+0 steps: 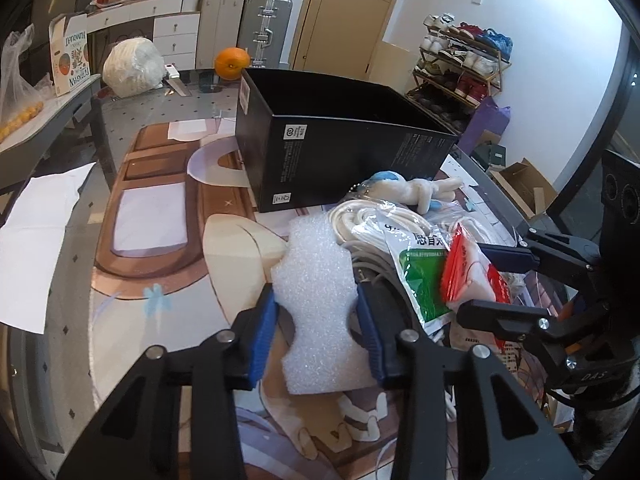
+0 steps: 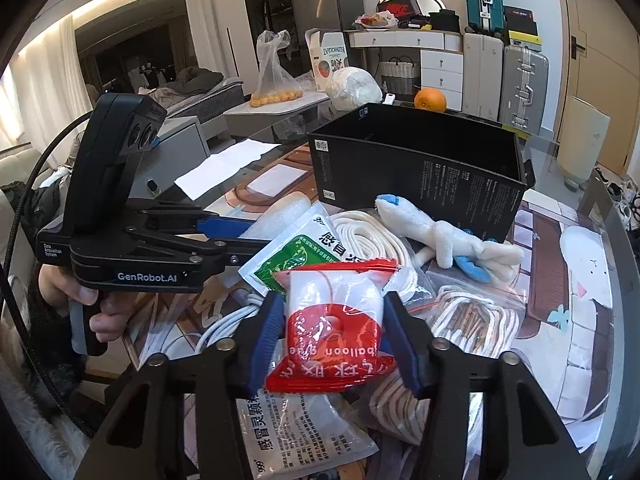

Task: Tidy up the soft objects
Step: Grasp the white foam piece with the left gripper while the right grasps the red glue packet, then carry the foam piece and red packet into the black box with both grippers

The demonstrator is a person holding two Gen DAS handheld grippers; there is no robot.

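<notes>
My left gripper (image 1: 316, 312) is shut on a white foam piece (image 1: 320, 280), pinching its narrow waist just above the table mat. My right gripper (image 2: 330, 332) is shut on a red-and-white balloon glue packet (image 2: 332, 328); it also shows in the left wrist view (image 1: 468, 276), held over the pile. An open black box (image 1: 340, 152) stands behind the pile. A white-and-blue plush toy (image 2: 440, 236) lies in front of the box. A green-and-white medicine pouch (image 2: 296, 248) and coiled white cords (image 2: 372, 240) lie in the pile.
An orange (image 1: 232, 63) and a wrapped white bundle (image 1: 132, 64) sit at the table's far end. A white paper sheet (image 1: 36, 236) lies at the left. A side table (image 2: 280, 108) holds a bag of small fruit. A shoe rack (image 1: 460, 68) stands by the wall.
</notes>
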